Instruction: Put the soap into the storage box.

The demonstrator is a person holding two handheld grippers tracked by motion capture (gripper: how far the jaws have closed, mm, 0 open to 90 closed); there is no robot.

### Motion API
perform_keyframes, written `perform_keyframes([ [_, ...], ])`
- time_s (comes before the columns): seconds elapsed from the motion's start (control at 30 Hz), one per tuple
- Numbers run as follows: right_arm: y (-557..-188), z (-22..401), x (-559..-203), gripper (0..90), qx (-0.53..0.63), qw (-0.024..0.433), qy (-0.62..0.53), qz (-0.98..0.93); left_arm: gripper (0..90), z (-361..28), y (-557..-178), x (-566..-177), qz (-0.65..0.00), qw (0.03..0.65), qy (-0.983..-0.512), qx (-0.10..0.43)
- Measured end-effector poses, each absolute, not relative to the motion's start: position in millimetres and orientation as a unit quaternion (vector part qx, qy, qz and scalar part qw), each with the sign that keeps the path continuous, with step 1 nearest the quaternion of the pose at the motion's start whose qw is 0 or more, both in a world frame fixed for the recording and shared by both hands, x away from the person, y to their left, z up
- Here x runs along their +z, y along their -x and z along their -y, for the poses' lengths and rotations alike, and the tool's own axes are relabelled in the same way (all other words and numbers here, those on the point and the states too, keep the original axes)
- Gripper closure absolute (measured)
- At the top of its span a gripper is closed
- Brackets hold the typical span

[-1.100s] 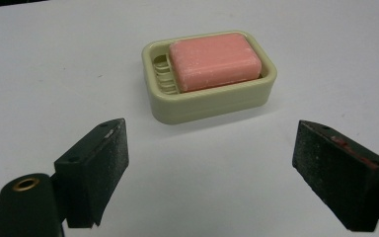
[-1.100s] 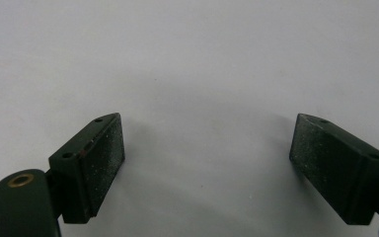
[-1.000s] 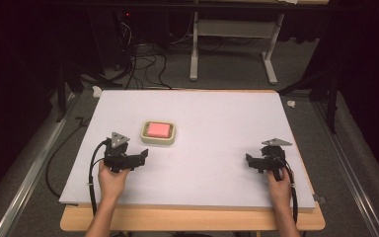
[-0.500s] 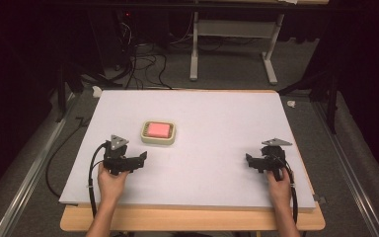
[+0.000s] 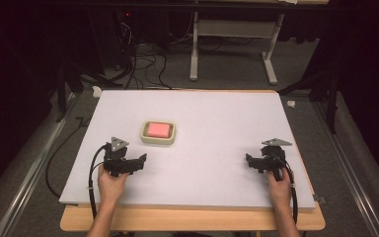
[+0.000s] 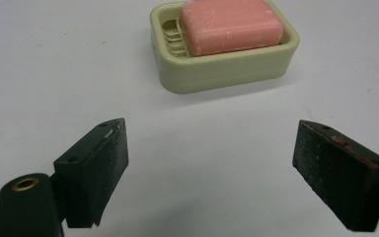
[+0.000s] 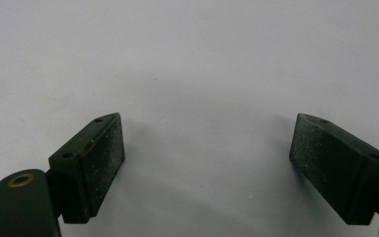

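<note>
Facing pink soap (image 6: pixel 231 25) | left gripper (image 6: pixel 209 173) jaws apart | no readable writing

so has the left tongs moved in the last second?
Yes, slightly: the left tongs have crept forward and right toward the soap dish, which stays put on the table.

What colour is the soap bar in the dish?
Pink, clearest in the left gripper view: soap bar.
</note>
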State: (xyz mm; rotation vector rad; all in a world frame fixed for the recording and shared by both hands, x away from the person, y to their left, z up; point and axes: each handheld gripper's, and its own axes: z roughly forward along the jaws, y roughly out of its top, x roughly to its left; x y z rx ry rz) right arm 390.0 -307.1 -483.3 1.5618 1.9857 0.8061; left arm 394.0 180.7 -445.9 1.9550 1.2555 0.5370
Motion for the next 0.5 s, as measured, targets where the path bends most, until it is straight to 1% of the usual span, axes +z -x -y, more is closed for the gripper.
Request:
perform_keyframes([
  [0.5,-390.0,307.1,-483.3,14.1,0.295,0.243,-0.571,-0.727,14.5,-178.6,-401.6,-463.8,-0.501,0.346,-0.765,0.208],
])
